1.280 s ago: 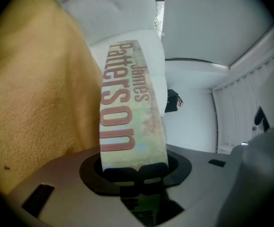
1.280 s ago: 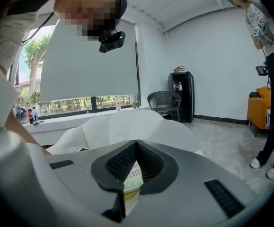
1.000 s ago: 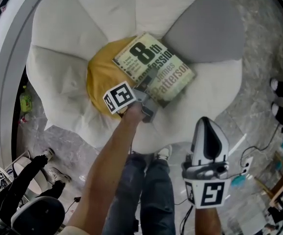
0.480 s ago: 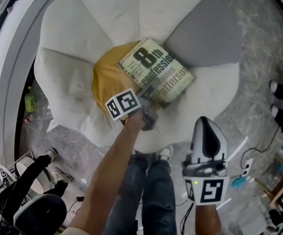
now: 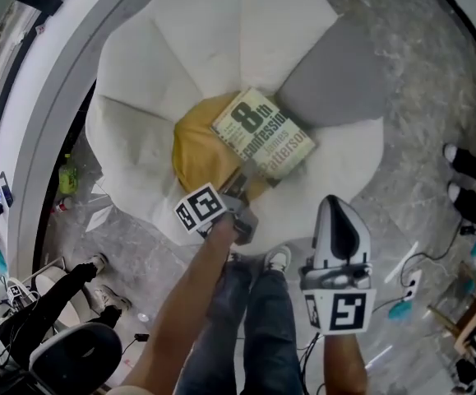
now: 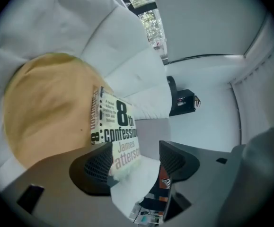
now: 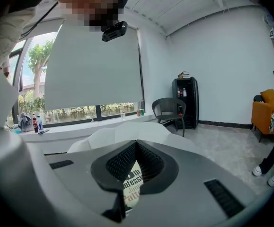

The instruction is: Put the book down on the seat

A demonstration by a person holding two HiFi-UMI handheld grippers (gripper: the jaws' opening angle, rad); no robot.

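Book (image 5: 264, 133) just beyond left jaws (untouched)

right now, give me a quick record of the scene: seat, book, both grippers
seat: white, petal-shaped, one grey petal, yellow cushion at centre
book: flat, cover up, partly on the yellow cushion
left gripper: open, jaws apart, pads not pressing the book
right gripper: shut, empty, held off the seat, over the floor
task state: book is down on the seat
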